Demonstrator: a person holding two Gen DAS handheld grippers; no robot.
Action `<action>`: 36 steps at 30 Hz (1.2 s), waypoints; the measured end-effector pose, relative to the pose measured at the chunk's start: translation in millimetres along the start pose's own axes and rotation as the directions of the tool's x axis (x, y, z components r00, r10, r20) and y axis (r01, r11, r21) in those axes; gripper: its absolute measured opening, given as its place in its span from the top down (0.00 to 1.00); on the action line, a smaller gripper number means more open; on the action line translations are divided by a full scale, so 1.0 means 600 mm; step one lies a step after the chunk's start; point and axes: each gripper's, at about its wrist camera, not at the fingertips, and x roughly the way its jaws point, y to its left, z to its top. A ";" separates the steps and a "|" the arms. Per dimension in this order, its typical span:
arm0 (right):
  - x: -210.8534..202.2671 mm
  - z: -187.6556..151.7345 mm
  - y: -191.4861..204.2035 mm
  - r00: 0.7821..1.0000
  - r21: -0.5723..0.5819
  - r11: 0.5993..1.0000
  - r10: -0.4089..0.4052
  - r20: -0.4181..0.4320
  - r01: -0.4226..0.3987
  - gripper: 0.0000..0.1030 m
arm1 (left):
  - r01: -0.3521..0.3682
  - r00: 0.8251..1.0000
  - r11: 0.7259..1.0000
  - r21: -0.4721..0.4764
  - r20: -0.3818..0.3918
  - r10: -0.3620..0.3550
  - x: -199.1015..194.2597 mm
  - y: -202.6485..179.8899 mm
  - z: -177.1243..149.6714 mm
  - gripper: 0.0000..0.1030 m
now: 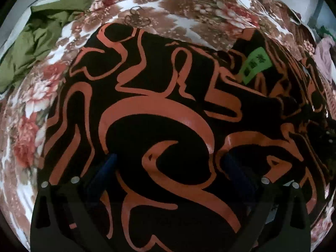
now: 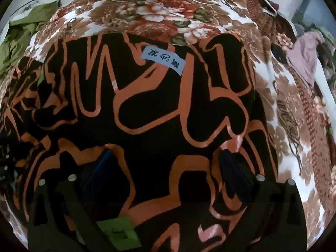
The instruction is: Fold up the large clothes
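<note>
A black garment (image 1: 159, 109) with orange line print lies spread across a floral blanket (image 1: 178, 12), filling most of both views. A green tag (image 1: 255, 66) sits on its far right part; a pale blue label (image 2: 163, 59) lies near its far edge. The left gripper (image 1: 168, 159) and right gripper (image 2: 166, 157) hover over the cloth, fingers apart and gripping nothing. Green cloth (image 1: 35, 42) lies far left, pink cloth (image 2: 306, 56) far right.
</note>
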 end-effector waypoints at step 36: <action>-0.153 -0.017 0.104 0.985 0.035 0.984 0.173 -0.008 -0.173 0.04 | 0.184 0.983 0.901 -0.392 0.098 -0.158 -0.176 0.148 -0.118 0.05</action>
